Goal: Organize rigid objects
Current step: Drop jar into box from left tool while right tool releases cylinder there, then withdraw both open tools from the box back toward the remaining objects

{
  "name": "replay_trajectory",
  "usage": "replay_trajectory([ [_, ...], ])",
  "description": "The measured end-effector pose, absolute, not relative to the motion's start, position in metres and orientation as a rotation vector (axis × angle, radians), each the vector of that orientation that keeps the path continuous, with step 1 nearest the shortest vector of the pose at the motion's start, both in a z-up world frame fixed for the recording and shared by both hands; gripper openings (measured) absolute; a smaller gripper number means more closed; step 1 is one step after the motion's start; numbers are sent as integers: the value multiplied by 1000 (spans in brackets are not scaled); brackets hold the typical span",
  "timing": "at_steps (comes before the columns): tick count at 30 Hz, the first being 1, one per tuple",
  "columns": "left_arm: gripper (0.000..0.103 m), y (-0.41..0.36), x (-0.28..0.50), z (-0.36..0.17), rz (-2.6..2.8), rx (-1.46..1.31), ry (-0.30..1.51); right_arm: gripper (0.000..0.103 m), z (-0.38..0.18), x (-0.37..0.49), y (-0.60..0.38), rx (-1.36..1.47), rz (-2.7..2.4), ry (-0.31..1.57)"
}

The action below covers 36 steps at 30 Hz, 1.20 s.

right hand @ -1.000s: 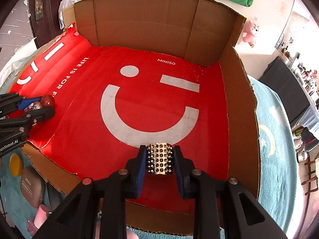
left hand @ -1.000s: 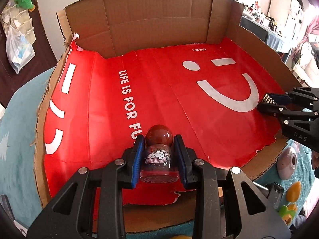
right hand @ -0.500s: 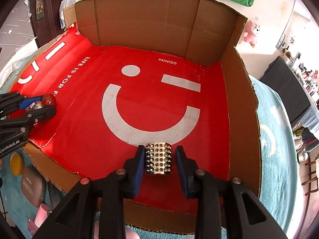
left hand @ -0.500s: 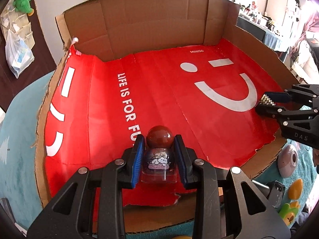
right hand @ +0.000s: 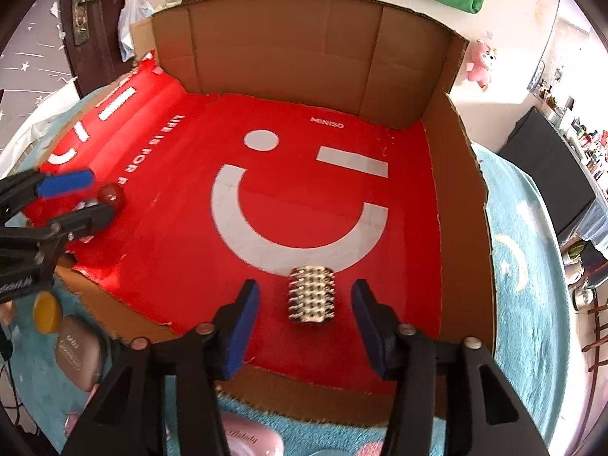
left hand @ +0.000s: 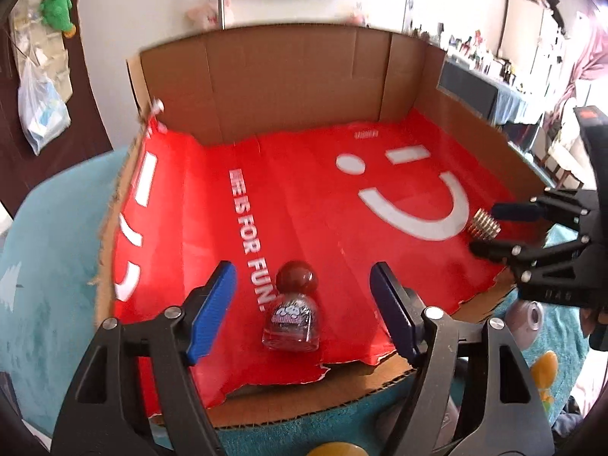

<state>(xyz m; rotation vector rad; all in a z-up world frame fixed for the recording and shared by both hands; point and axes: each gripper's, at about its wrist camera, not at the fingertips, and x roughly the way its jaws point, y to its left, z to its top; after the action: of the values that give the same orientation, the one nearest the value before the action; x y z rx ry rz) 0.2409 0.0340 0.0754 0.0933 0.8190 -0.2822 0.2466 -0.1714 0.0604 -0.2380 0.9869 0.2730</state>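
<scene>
A small clear bottle with a dark red round cap (left hand: 293, 311) lies on the red liner of the cardboard box (left hand: 288, 76), near the front edge. My left gripper (left hand: 304, 311) is open with its fingers apart on both sides of the bottle, not touching it. A silver studded cylinder (right hand: 311, 298) lies on the liner near the front right. My right gripper (right hand: 306, 325) is open around it, apart from it. The cylinder also shows in the left wrist view (left hand: 484, 224), and the bottle cap in the right wrist view (right hand: 112, 195).
The box (right hand: 448, 197) has tall cardboard walls at back and right and a low torn front edge. It sits on a teal rug (right hand: 528, 266). A yellow toy (right hand: 46, 311), a brown case (right hand: 78, 353) and a pink item (right hand: 247, 440) lie on the rug in front.
Both grippers have opened and let go: the bottle and the studded cylinder now lie on the red liner. Both grippers have pulled back and risen a little.
</scene>
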Motion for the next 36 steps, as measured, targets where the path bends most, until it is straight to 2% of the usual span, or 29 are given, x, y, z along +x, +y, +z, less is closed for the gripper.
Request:
replay_trajectory([
  [2, 72, 33, 238, 81, -278, 93, 817, 61, 63, 241, -170, -244, 276, 974],
  [10, 73, 36, 209, 115, -285, 44, 735, 68, 90, 213, -171, -221, 294, 885],
  [15, 85, 38, 176, 142, -266, 19, 630, 73, 125, 184, -174, -174, 312, 781],
  [19, 92, 35, 148, 159, -239, 39, 546, 85, 154, 158, -179, -143, 314, 676],
  [23, 93, 32, 115, 174, -219, 52, 457, 103, 184, 125, -187, -74, 329, 546],
  [27, 98, 32, 80, 187, -180, 45, 358, 103, 205, 94, -193, -52, 295, 430],
  [30, 98, 32, 59, 190, -162, 28, 310, 103, 211, 75, -201, -27, 276, 393],
  [36, 100, 29, 22, 183, -125, 21, 252, 103, 200, 35, -214, 2, 239, 332],
])
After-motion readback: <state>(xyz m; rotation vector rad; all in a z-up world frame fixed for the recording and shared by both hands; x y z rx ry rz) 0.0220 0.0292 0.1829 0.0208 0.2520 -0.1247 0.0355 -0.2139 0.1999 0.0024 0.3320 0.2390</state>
